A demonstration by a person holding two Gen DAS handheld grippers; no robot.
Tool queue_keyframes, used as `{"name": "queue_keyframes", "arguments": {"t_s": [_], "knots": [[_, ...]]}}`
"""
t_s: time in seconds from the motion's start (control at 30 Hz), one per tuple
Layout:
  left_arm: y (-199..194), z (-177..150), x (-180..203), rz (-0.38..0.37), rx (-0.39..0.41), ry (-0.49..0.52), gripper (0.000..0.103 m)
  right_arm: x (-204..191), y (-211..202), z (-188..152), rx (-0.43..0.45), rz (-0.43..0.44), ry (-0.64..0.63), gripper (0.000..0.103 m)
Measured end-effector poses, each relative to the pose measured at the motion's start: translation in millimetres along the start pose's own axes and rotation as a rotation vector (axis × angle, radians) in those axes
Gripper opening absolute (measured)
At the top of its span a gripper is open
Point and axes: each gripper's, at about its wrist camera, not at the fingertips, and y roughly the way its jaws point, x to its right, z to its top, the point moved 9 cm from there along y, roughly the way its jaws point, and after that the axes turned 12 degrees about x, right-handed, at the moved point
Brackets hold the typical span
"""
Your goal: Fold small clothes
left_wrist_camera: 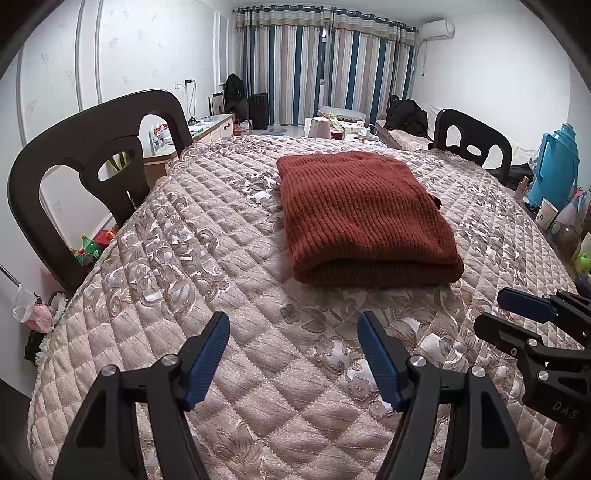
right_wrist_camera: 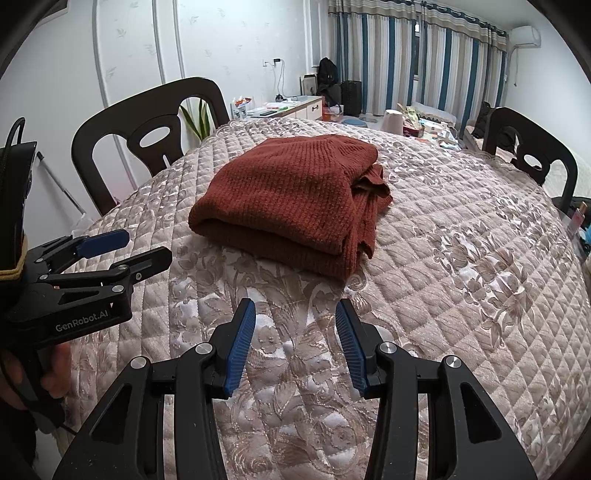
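Both grippers, left gripper (left_wrist_camera: 293, 321) and right gripper (right_wrist_camera: 295, 308), tilted down, agape

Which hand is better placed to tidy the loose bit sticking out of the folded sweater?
Right, probably. The loose flap sticks out of the sweater on the right tool side; both tools are open and empty.

You're in a home, a lived-in living/dining rm. Evidence: round table w/ quilted floral cover (left_wrist_camera: 177, 258), two dark wooden dining chairs (left_wrist_camera: 92, 166) (right_wrist_camera: 532, 155) at its edge, striped floor-length curtains (left_wrist_camera: 325, 66) across the far window, wall-mounted AC unit (left_wrist_camera: 437, 28) top right. Also: low cabinet (right_wrist_camera: 295, 105) w/ clutter along the wall, blue thermos jug (left_wrist_camera: 557, 166) & cups at right, potted plant (right_wrist_camera: 197, 122) behind the left chair, black bags (left_wrist_camera: 406, 114) on a sofa-like seat.
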Motion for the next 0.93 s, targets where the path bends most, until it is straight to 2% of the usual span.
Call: {"name": "queue_keyframes", "arguments": {"t_s": [0.93], "knots": [[-0.5,0.8,-0.2,0.004,0.005,-0.001,0.074,1.4,-2.6,0.2,0.004,-0.002,0.002,0.046]]}}
